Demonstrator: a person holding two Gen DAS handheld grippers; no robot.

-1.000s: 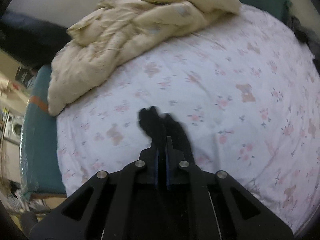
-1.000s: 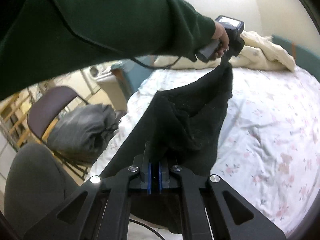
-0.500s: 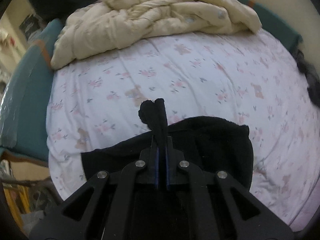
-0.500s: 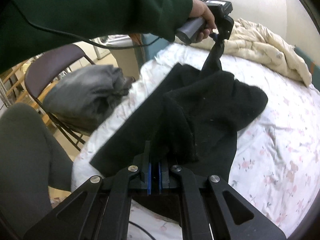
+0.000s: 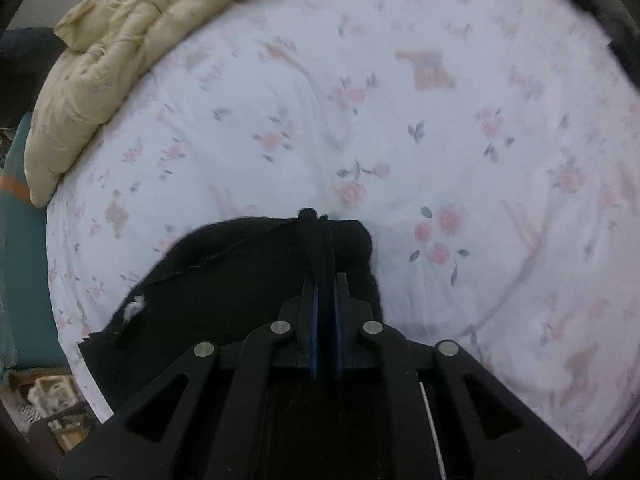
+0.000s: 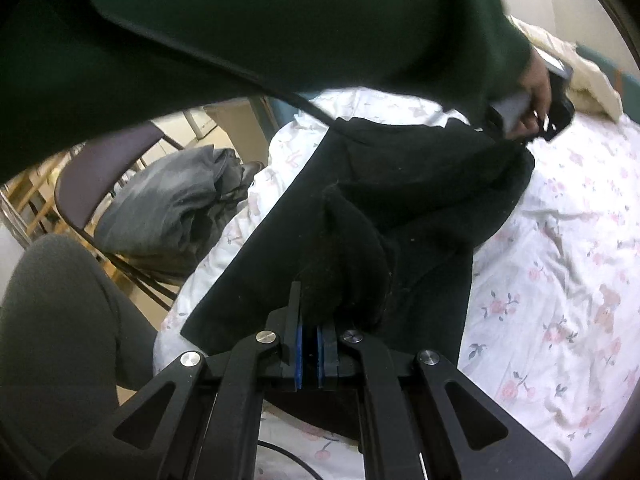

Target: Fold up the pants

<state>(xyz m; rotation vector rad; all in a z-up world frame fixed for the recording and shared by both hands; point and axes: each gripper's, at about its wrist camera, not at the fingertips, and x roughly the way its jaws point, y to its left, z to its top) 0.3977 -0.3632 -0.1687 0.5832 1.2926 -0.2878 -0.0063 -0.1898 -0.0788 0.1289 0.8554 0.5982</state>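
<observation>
Black pants (image 5: 248, 280) between jaws of left gripper (image 5: 323, 280), opening

Left gripper (image 5: 323, 276): pointed steeply down at the bed sheet (image 5: 420, 120), jaws nearly together and just opening, a fold of the black pants (image 5: 240, 280) pinched between the pads. Right gripper (image 6: 310, 320): angled down over the near edge of the bed sheet, jaws closed tight on a bunched fold of the pants. Left arm in a dark green sleeve (image 6: 280, 20) crosses above the right gripper; its hand (image 6: 536, 92) grips the left gripper's handle low over the bed sheet.
</observation>
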